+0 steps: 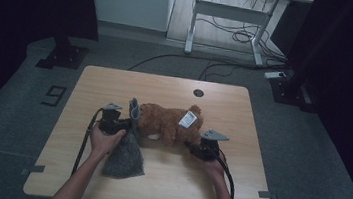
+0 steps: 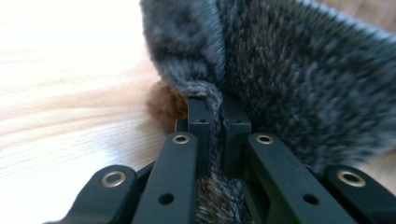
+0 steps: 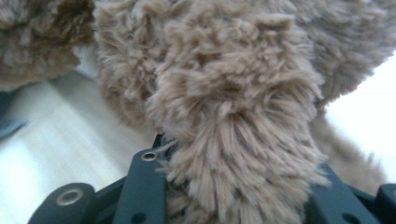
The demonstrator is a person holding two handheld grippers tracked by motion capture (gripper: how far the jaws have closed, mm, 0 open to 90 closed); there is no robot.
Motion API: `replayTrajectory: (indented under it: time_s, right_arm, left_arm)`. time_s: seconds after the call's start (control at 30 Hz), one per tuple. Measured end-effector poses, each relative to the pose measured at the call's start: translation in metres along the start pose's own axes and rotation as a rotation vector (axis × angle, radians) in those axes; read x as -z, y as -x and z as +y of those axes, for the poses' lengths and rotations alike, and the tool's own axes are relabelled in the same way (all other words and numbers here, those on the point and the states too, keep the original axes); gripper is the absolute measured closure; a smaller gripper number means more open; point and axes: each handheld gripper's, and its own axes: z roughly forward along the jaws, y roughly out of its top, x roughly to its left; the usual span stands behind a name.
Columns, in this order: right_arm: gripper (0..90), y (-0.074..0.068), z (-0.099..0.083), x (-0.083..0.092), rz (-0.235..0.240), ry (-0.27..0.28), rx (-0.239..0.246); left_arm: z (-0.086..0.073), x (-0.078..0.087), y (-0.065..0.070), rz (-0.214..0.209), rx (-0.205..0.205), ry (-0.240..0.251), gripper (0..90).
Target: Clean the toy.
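A brown plush bear (image 1: 164, 121) with a white tag (image 1: 188, 119) lies on its side in the middle of the wooden table (image 1: 116, 82). Left of it, a grey fuzzy knitted cloth (image 1: 126, 154) hangs down onto the table. My left gripper (image 1: 129, 123) is shut on the cloth's upper edge beside the bear. The left gripper view has the jaws (image 2: 217, 105) pinching the grey cloth's (image 2: 303, 79) hem, with brown fur just behind. My right gripper (image 1: 194, 147) is at the bear's lower right side. Its jaws (image 3: 233, 154) are shut on a limb of the bear (image 3: 224, 84).
A round cable hole (image 1: 198, 93) sits near the table's far edge. Beyond the table are a white desk frame (image 1: 229, 15), floor cables (image 1: 242, 36) and two dark stand bases (image 1: 63, 56) (image 1: 286, 89). Bare tabletop lies at the far left and far right.
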Motion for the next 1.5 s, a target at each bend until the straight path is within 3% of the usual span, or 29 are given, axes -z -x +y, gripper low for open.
replayTrajectory:
  time_s: [0.1, 0.23, 0.33, 0.47, 0.53, 0.6, 0.7, 0.83, 0.9, 1.1, 1.27, 1.33, 1.5]
  right_arm:
    - [64.2, -0.004, -0.012, 0.003, 0.03, -0.037, 0.002]
    - [64.3, -0.005, -0.017, 0.01, 0.033, -0.057, 0.008]
    - [64.3, -0.003, -0.018, 0.013, 0.051, -0.059, -0.019]
    - [64.2, -0.007, -0.018, 0.013, 0.055, -0.067, 0.011]
    - [64.2, -0.006, -0.018, 0.014, 0.06, -0.072, 0.008]
    - [64.2, -0.005, -0.019, 0.014, 0.067, -0.072, 0.004]
    - [64.1, -0.005, -0.019, 0.016, 0.072, -0.076, 0.009]
    - [63.9, -0.005, -0.02, 0.018, 0.083, -0.079, 0.001]
    - [63.8, -0.005, -0.021, 0.019, 0.091, -0.082, -0.01]
    - [59.7, -0.005, -0.022, 0.021, 0.102, -0.085, -0.04]
    - [42.9, -0.007, -0.025, 0.029, 0.104, -0.064, -0.024]
    - [35.0, -0.01, -0.024, 0.035, 0.103, -0.027, -0.002]
    - [27.2, -0.012, -0.02, 0.042, 0.143, 0.012, 0.001]
  left_arm:
    - [0.015, 0.019, 0.01, -0.013, -0.028, 0.058, 84.8]
    - [0.043, 0.022, 0.033, -0.017, -0.101, 0.078, 84.7]
    - [0.06, 0.017, 0.053, -0.048, -0.14, 0.089, 84.6]
    - [0.081, 0.007, 0.079, -0.091, -0.189, 0.102, 84.5]
    - [0.09, -0.005, 0.095, -0.082, -0.239, 0.08, 84.5]
    - [0.091, -0.02, 0.102, -0.069, -0.254, 0.036, 84.3]
    - [0.084, -0.037, 0.101, -0.055, -0.248, -0.033, 84.1]
    - [0.063, -0.052, 0.087, -0.045, -0.197, -0.084, 84.1]
    - [0.054, -0.051, 0.081, -0.067, -0.165, -0.069, 84.3]
    - [0.04, -0.041, 0.085, -0.073, -0.188, -0.062, 84.5]
    - [0.024, -0.032, 0.089, -0.078, -0.201, -0.038, 84.7]
    - [0.014, -0.027, 0.091, -0.083, -0.208, -0.021, 84.9]
    - [0.0, -0.019, 0.09, -0.093, -0.207, 0.004, 85.0]
